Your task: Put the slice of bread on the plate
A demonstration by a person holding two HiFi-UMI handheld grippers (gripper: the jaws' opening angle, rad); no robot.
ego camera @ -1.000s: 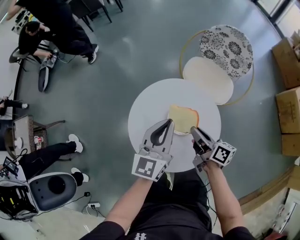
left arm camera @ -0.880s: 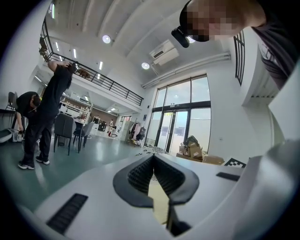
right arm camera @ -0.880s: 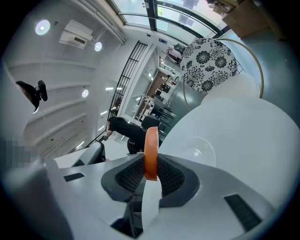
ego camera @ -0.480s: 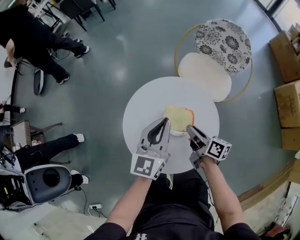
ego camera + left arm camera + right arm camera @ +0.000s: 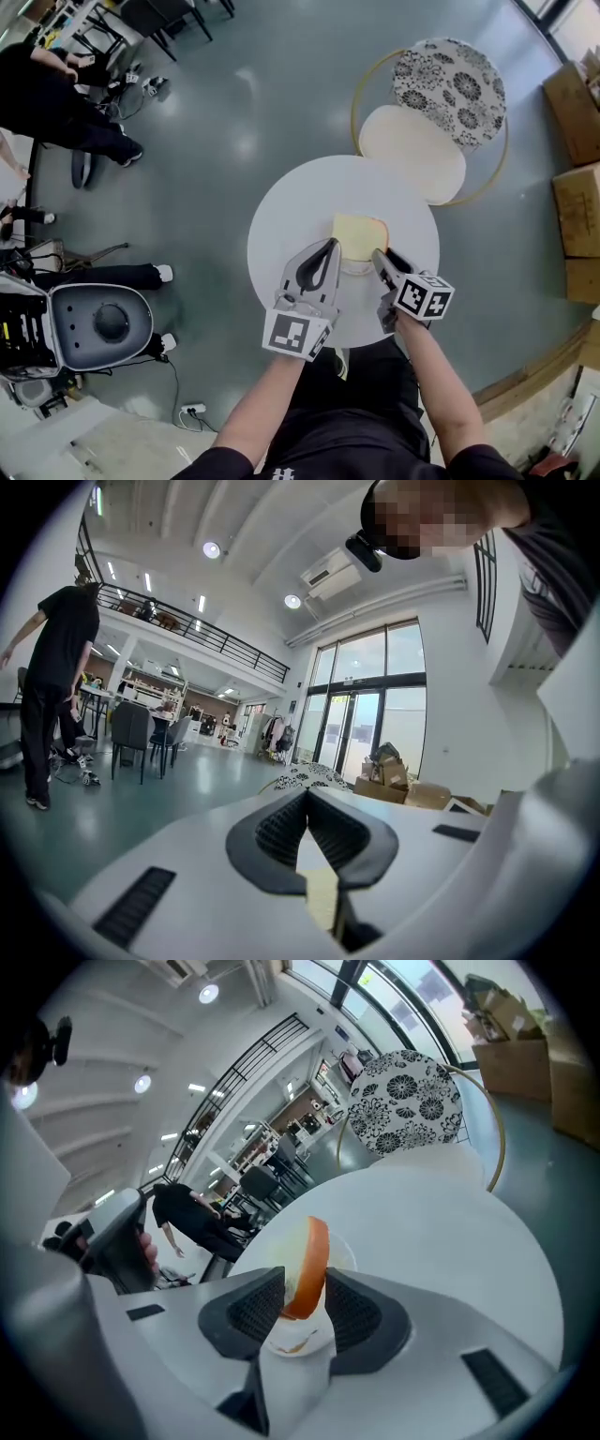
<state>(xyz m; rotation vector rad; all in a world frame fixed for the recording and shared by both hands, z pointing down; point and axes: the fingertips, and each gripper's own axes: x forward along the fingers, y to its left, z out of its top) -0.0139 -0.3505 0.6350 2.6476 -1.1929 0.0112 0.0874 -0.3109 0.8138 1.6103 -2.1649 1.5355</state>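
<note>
On the round table [image 5: 291, 225], right tongs [image 5: 379, 255] just opening round bread slice [image 5: 361, 234], plate [image 5: 355, 270] mostly hidden beneath, left tongs [image 5: 332, 244] closed.

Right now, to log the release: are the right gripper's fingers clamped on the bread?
Open. The right gripper has just been opening; a gap shows beside the bread between its fingers.
</note>
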